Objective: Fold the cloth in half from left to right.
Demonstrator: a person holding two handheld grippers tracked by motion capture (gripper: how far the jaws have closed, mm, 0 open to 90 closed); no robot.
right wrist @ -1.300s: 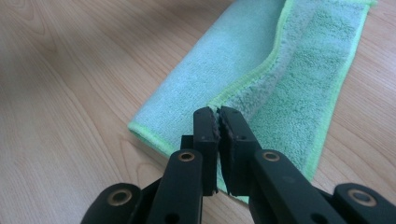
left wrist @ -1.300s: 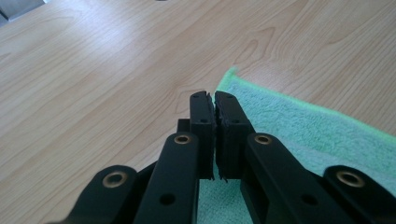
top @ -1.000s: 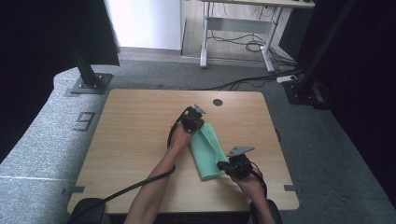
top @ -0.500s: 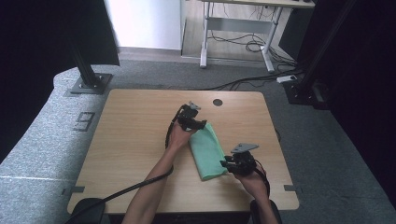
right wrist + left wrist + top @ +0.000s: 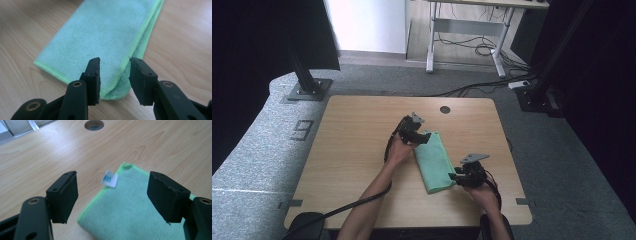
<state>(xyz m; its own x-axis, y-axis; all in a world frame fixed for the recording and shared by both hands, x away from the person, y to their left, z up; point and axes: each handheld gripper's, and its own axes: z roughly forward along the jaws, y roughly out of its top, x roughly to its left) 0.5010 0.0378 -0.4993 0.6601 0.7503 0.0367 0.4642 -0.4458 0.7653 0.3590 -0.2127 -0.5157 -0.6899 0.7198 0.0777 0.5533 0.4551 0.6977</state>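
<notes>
High view: the folded green cloth lies flat on the table, the left gripper at its far end, the right gripper at its near corner; both jaw pairs have just been opening, so the fold looks laid down and let go. Left gripper view: jaws wide, clear of the cloth; a white tag carries blue print too blurred to read. Right gripper view: jaws partly apart, the corner between them, unpinched.
</notes>
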